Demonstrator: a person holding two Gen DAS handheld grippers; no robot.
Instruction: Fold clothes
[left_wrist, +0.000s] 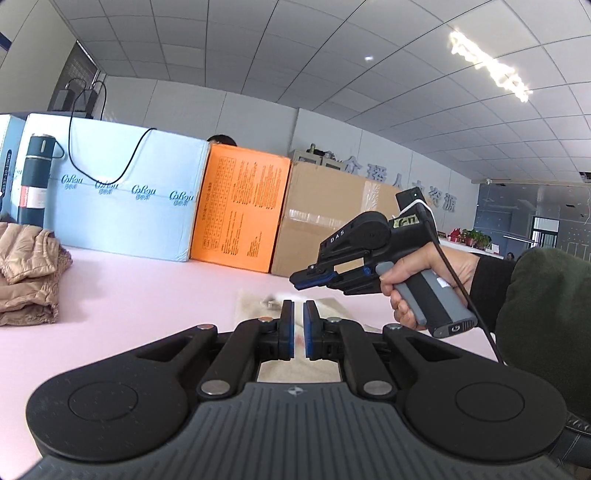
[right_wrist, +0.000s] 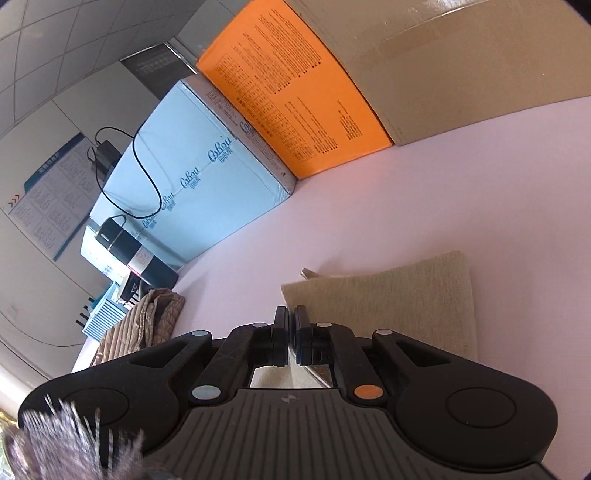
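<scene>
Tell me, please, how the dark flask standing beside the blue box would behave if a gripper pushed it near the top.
The dark flask stands upright, tall and narrow, so a high push would probably tip it. Its round body would likely roll once down. The smooth surface looks slippery for a gripper.

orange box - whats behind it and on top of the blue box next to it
Behind the orange box only the top of a person's dark hair shows; the rest is hidden. On the blue box sits a black adapter, its cable draped down the front.
</scene>
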